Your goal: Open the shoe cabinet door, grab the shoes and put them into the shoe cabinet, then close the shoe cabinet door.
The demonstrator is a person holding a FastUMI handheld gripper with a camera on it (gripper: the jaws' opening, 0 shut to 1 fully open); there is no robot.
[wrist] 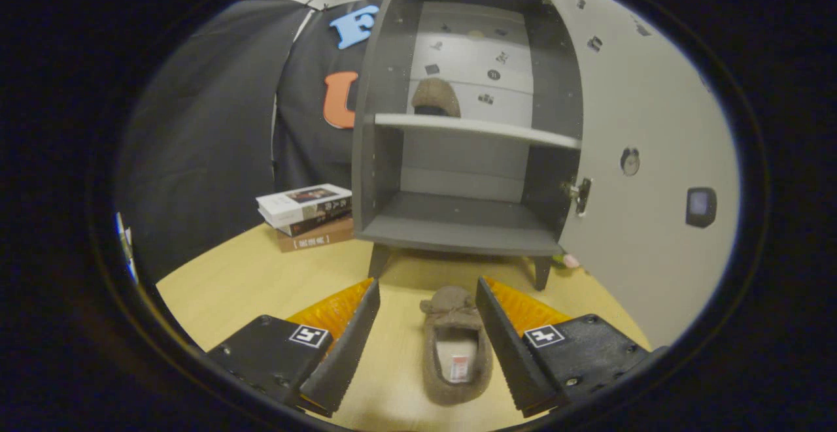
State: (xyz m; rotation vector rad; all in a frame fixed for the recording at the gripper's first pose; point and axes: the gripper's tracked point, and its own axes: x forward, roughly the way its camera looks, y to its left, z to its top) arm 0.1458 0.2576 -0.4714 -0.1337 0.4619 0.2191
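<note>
Three books point(307, 216) stacked mid-left on table point(242, 282). Gripper point(428, 295) at bottom ctr, fingers wide, brown shoe point(456, 347) lying between them, untouched. Shoe cabinet point(458, 125) upper ctr, 2nd shoe point(435, 97) on shelf; door point(647, 157) swung open at right.

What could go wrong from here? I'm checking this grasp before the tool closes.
The tool is open with the slipper between its fingers, untouched. Closing on the soft sides could squash it or let it slip. The open door stands close beside the path to the cabinet, so a lift might clip it. The upper shelf already holds another slipper.
</note>
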